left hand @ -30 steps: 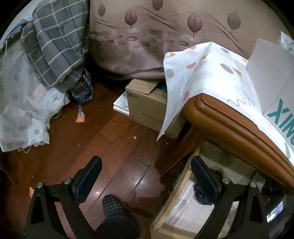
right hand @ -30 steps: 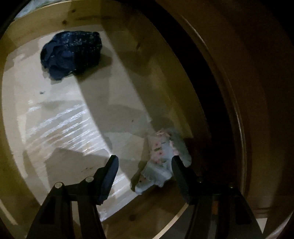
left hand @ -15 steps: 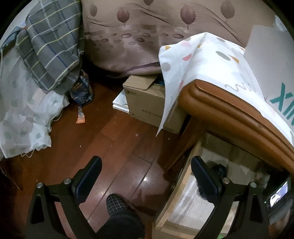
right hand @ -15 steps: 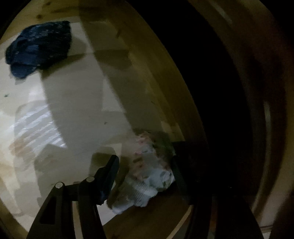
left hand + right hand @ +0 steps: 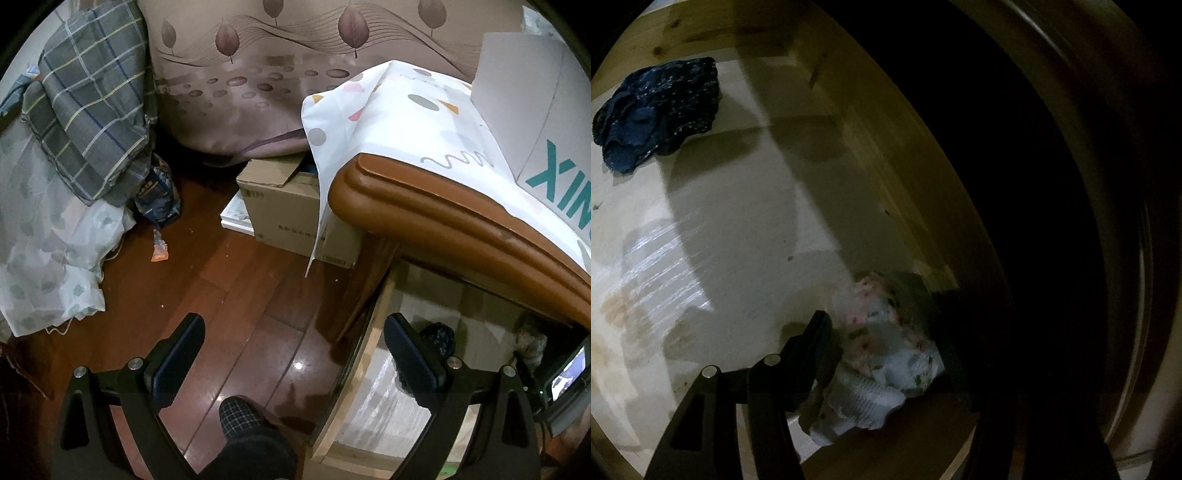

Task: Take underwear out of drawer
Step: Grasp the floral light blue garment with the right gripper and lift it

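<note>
Pale pine formed the open drawer [image 5: 701, 37], its lined floor catching the light in the right wrist view and its front corner showing low in the left wrist view under the glossy brown edge of the cabinet top [image 5: 461, 206]. Two pieces of underwear lay in it, well apart: a dark blue pair [image 5: 657, 114] bunched near the far corner, and a light floral pair [image 5: 882, 354] crumpled against the near right side, close to the wall. The step in hand looked like the grasp itself — the right gripper [image 5: 886, 354] was lowered into the drawer with the floral pair sitting between its jaws, the left finger [image 5: 816, 343] just beside the cloth; the other finger was lost in shadow, so I could not tell whether the jaws had yet shut on the fabric or only bracketed it. If not, the next move would call for a firm pinch on the bunched cloth, then a lift up and back clear of the drawer's front rail, with care that a trailing edge did not catch. The left gripper [image 5: 291, 350] hung idle outside the drawer, jaws spread wide and holding nothing, angled down over the dark wood floor [image 5: 229, 280] with one finger above the drawer's front corner — a checked slipper [image 5: 240, 413] showed beneath it.
</note>
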Available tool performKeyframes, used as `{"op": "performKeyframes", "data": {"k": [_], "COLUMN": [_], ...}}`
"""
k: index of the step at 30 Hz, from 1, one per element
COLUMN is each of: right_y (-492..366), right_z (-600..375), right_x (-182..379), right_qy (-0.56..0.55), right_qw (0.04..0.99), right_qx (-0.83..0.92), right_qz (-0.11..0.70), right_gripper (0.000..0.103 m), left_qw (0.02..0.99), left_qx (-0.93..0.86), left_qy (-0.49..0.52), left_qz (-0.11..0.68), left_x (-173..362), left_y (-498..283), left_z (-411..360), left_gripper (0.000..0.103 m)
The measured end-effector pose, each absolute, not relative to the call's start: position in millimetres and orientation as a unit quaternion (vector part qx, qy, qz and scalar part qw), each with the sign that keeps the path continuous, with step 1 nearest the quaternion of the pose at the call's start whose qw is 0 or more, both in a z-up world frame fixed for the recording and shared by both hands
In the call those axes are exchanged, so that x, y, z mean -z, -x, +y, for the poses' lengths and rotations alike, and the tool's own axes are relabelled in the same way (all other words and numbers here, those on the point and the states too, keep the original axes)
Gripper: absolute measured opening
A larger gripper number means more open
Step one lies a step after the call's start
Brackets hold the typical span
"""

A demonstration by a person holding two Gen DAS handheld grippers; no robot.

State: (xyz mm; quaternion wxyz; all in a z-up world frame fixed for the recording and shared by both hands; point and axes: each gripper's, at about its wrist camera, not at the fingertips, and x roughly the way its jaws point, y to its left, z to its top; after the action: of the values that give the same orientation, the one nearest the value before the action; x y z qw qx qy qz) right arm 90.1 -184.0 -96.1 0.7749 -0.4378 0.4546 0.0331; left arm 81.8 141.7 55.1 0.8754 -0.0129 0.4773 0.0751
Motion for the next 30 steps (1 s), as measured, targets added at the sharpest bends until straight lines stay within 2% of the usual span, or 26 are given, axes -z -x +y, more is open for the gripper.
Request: {"op": "performKeyframes", "data": {"k": [1, 3, 4, 6, 8, 16, 18, 24, 26, 30], "right_y": [-90.3, -85.6, -83.9, -82.9, -80.0, -59.3, -56.1, -52.8, -54.4, -63.2], "right_z": [-186.2, -191.2, -194.7, -197.3, -202.0, -208.3, -206.8, -202.5, -198.3, -193.2], "right_x": [96.8, 96.8, 100.6, 99.4, 97.4, 73.4, 73.1, 64.2, 66.7, 63.5], "right_qy": [0.436, 0.432, 0.432, 0.429, 0.408, 0.305, 0.301, 0.308, 0.325, 0.326], "right_qw": [0.775, 0.774, 0.769, 0.770, 0.775, 0.786, 0.782, 0.792, 0.792, 0.780], "right_qx": [-0.033, -0.033, -0.033, -0.032, -0.044, -0.122, -0.127, -0.122, -0.115, -0.114], "right_qz": [0.456, 0.461, 0.469, 0.471, 0.480, 0.524, 0.531, 0.513, 0.503, 0.522], "right_gripper": [0.058, 0.049, 0.034, 0.032, 0.025, 0.023, 0.025, 0.044, 0.066, 0.067], "left_qw": [0.876, 0.876, 0.876, 0.877, 0.877, 0.877, 0.877, 0.877, 0.877, 0.879], "left_qx": [-0.074, -0.073, -0.073, -0.074, -0.074, -0.068, -0.066, -0.063, -0.059, -0.048], "left_qy": [0.015, 0.017, 0.016, 0.015, 0.016, 0.012, 0.010, 0.015, 0.014, -0.002], "left_qz": [0.477, 0.476, 0.476, 0.474, 0.474, 0.475, 0.476, 0.477, 0.476, 0.474], "left_x": [-55.2, -55.6, -55.6, -55.9, -55.2, -55.4, -55.1, -56.2, -56.8, -57.6], "left_y": [-81.7, -81.2, -81.7, -82.5, -82.9, -81.5, -80.9, -79.9, -79.4, -77.0], "left_z": [141.6, 143.0, 142.9, 143.4, 143.2, 140.9, 139.6, 137.9, 137.8, 132.4], "left_gripper": [0.097, 0.097, 0.097, 0.097, 0.097, 0.097, 0.097, 0.097, 0.097, 0.097]}}
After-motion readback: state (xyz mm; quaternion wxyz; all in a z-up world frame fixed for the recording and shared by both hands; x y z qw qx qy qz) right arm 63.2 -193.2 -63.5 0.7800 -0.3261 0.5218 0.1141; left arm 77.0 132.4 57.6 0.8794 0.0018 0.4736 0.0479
